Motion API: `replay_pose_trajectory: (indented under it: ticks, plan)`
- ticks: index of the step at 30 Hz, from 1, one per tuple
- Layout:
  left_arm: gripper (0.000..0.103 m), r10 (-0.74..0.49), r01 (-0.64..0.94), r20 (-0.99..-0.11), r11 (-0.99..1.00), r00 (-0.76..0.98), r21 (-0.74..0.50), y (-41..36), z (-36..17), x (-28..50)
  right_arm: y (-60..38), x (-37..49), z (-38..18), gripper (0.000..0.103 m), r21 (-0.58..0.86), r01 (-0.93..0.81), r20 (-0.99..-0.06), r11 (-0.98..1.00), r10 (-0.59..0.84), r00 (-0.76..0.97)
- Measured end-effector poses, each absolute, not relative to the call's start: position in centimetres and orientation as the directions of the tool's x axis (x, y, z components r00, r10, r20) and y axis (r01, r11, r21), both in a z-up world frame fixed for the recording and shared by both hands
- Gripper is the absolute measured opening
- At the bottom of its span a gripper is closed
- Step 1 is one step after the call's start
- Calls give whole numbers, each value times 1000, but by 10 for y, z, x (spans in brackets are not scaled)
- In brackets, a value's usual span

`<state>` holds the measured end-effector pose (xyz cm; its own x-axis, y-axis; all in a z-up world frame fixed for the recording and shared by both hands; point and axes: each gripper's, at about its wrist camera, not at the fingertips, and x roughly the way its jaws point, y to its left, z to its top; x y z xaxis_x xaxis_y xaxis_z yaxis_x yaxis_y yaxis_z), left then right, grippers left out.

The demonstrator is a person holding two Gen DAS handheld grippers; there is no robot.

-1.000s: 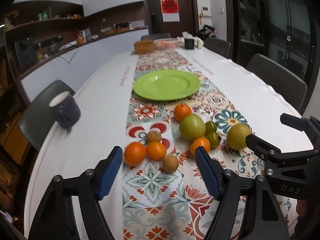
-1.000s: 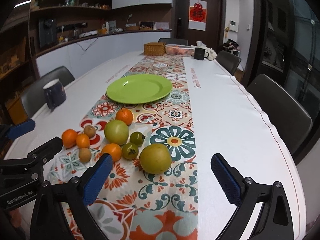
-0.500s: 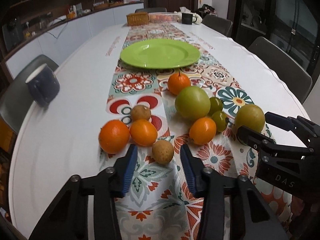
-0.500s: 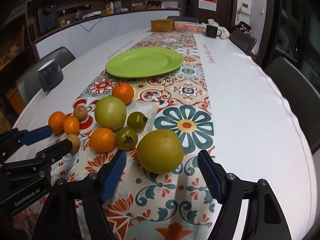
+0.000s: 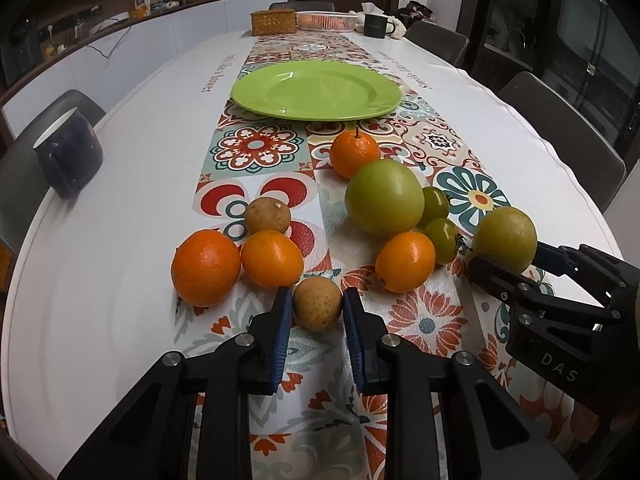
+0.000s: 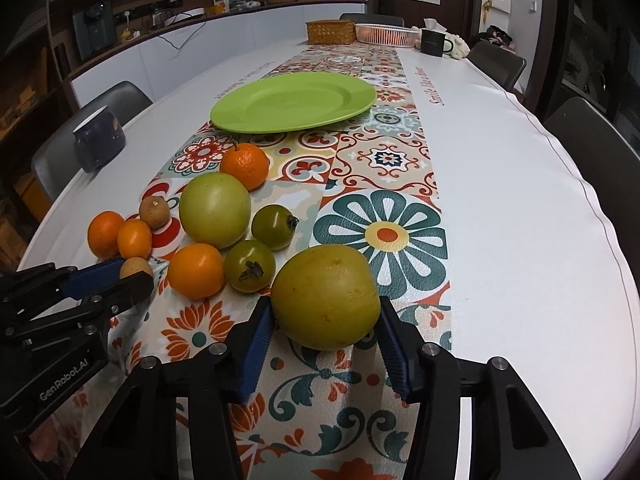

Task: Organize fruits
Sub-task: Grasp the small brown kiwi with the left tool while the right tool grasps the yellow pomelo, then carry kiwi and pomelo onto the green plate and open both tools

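My left gripper [image 5: 314, 312] has closed on a small brown fruit [image 5: 317, 303] that rests on the patterned runner; its pads touch both sides. My right gripper [image 6: 326, 336] has closed around a large yellow-green fruit [image 6: 326, 296], pads at its sides, fruit still on the cloth. Beyond lie several oranges [image 5: 205, 267], a big green fruit [image 5: 383, 198], two small green tomatoes [image 6: 250, 266] and another brown fruit [image 5: 267, 215]. An empty green plate [image 5: 316, 90] sits farther back. The left gripper also shows in the right wrist view [image 6: 124, 276].
A dark blue mug [image 5: 66, 156] stands near the table's left edge. A wicker box [image 5: 273, 22], a pink basket [image 5: 327, 21] and a dark mug [image 5: 374, 26] stand at the far end. Grey chairs [image 5: 560, 132] line both sides.
Both grippers moved forward and down to the fruit and narrowed: the left onto the small brown fruit, the right onto the large yellow-green fruit.
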<state>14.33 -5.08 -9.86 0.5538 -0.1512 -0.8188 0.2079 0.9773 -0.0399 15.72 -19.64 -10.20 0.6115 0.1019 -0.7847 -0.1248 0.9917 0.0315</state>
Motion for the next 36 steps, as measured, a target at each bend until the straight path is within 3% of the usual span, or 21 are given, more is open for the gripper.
replay_pose_trajectory:
  ticks: [15, 36]
  plan:
    - [26, -169, 223, -782, 974, 600, -39, -51, -74, 129, -197, 147, -92, 50, 43, -127, -765, 991, 115, 634]
    - [26, -234, 288, -672, 957, 702, -32, -48, -2, 191, -179, 182, -14, 50, 36, -219, -620, 975, 194, 760]
